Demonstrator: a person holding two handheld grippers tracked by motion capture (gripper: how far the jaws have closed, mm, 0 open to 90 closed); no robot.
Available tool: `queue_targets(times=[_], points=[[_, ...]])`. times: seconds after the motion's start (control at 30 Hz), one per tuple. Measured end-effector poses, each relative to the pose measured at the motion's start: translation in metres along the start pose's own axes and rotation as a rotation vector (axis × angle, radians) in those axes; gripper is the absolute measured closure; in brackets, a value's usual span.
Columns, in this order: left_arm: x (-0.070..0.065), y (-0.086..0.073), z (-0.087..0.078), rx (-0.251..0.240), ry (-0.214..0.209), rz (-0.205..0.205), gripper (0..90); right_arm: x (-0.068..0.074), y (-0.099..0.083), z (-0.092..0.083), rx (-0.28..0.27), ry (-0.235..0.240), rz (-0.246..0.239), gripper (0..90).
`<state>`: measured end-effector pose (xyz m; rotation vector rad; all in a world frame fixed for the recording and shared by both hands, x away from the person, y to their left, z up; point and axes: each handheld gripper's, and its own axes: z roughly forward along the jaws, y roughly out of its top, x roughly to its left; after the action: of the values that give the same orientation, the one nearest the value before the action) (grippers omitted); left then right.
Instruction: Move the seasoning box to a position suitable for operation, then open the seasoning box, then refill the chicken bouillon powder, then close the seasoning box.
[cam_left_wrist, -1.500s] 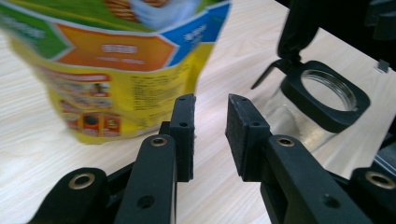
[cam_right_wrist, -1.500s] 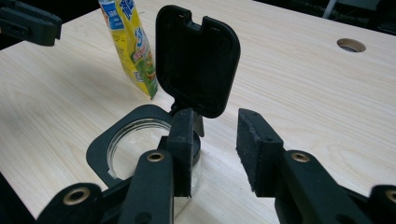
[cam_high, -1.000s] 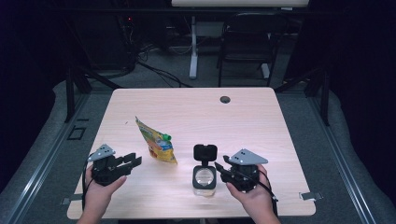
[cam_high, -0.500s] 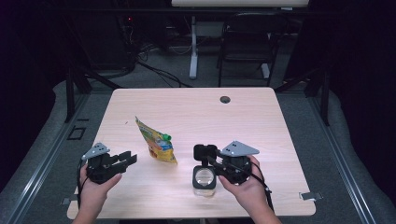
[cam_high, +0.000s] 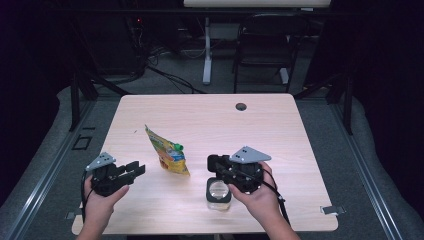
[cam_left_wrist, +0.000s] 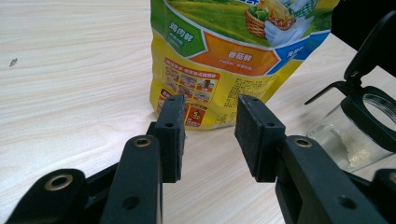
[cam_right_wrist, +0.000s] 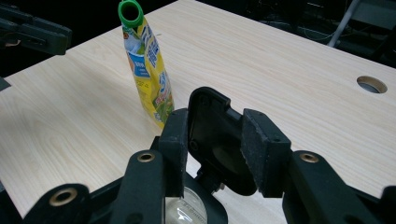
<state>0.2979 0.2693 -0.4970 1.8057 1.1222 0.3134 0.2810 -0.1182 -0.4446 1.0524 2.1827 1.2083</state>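
We see a small glass jar (cam_high: 219, 194) standing near the front edge of the surface (cam_high: 280, 135), its black flip lid (cam_high: 216, 162) hinged up and open. The right tongs (cam_high: 218, 165) sit at that lid: in the right gripper view the lid (cam_right_wrist: 219, 140) stands between the two pads, which have just been opening slightly, and a gap shows on the right pad's side, so we cannot say they press it. The jar's mouth (cam_right_wrist: 187, 210) shows just below. To the left stands a yellow snack pouch (cam_high: 167, 152) with a green spout (cam_right_wrist: 129, 11), just beside the jar but apart from it. The left gripper view shows the pouch's printed face (cam_left_wrist: 224, 60) and the jar's glass wall (cam_left_wrist: 348, 140). The left tongs (cam_left_wrist: 209, 135) are spread with nothing between them, pointing at the pouch, short of it.
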Motion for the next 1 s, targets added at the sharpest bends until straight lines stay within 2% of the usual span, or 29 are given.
queue_targets(times=[0.53,1.0], points=[[0.011,-0.001,-0.005,-0.011,0.025,-0.027,61.0,0.010,0.020,0.025,0.041,0.022,-0.047,60.3],[0.016,-0.001,-0.008,-0.012,0.039,-0.036,60.6,0.019,0.040,0.042,0.041,0.043,-0.048,58.7]])
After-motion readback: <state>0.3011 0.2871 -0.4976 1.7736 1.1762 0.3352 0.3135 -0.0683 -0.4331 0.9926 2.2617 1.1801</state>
